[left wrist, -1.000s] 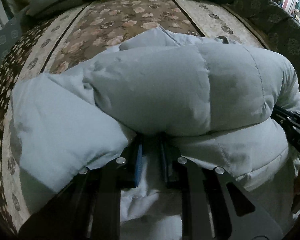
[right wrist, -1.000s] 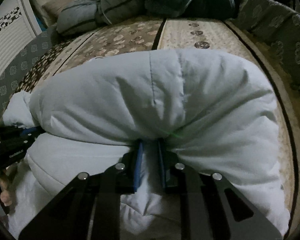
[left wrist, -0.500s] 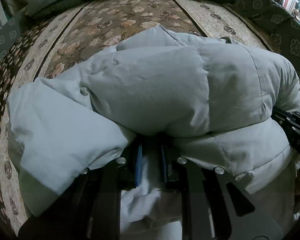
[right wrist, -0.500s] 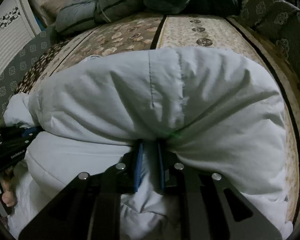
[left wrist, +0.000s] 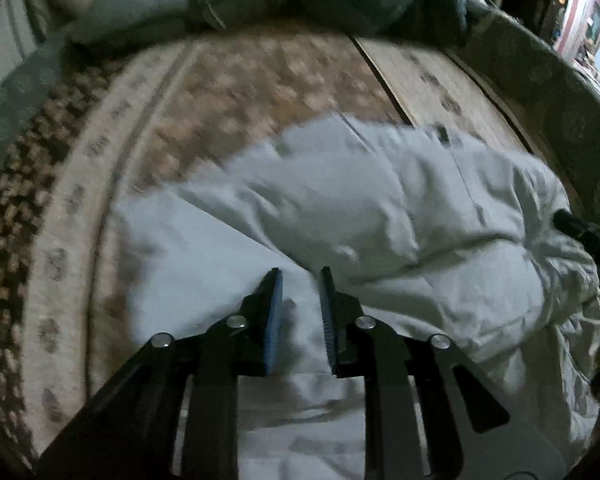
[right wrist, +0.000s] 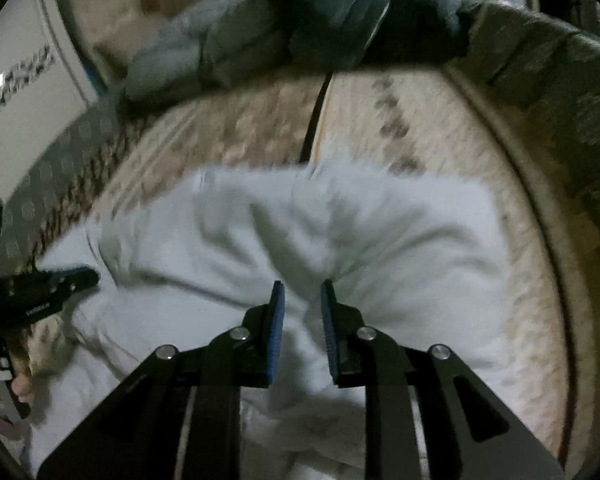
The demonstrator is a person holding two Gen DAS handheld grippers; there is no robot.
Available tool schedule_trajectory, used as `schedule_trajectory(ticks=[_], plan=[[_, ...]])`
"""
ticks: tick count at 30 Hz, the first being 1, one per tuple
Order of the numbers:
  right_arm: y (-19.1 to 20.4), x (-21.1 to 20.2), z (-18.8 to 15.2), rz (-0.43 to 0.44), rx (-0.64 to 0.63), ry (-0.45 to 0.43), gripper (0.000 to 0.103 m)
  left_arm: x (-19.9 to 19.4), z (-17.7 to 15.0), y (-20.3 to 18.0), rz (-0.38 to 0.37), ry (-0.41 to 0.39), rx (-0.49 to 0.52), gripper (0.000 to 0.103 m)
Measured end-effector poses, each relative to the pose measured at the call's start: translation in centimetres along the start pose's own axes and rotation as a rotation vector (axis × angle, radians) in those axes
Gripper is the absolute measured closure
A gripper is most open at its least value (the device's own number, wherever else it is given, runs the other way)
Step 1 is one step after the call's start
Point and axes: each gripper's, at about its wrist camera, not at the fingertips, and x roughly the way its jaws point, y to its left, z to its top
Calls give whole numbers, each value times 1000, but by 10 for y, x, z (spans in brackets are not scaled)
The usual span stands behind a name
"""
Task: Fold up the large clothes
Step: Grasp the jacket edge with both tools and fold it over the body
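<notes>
My left gripper (left wrist: 300, 276) and right gripper (right wrist: 302, 288) hang over the pale padded jacket (left wrist: 380, 220), jaws narrow and opening, nothing pinched between them. The jacket lies bunched on the patterned bed cover (left wrist: 228, 80), its folded bulk toward twelve o'clock. I judge that the puffy fold may spring back open once unweighted.

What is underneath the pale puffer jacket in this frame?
The pale puffer jacket lies folded on a floral patterned bedspread. Whatever sits beneath its folded layers is covered.
</notes>
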Motion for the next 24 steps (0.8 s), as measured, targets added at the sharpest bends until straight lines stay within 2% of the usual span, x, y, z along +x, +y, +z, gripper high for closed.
schedule_trajectory(ticks=[4, 7, 8, 13, 17, 22, 24], plan=[[-19, 3, 29, -70, 21, -45, 83, 2, 21, 25, 41, -12, -62, 83], [-33, 30, 33, -91, 55, 15, 82, 36, 21, 37, 103, 64, -68, 84], [-36, 42, 30, -115, 54, 51, 88, 45, 16, 38, 105, 83, -63, 85], [-42, 69, 11, -136, 13, 92, 89, 61, 5, 44, 59, 79, -44, 85], [-42, 83, 7, -144, -5, 110, 90, 75, 2, 54, -3, 93, -75, 87], [-53, 93, 6, -96, 58, 115, 92, 85, -1, 52, -21, 92, -65, 88], [-50, 94, 7, -110, 54, 122, 93, 90, 0, 52, -24, 93, -64, 88]])
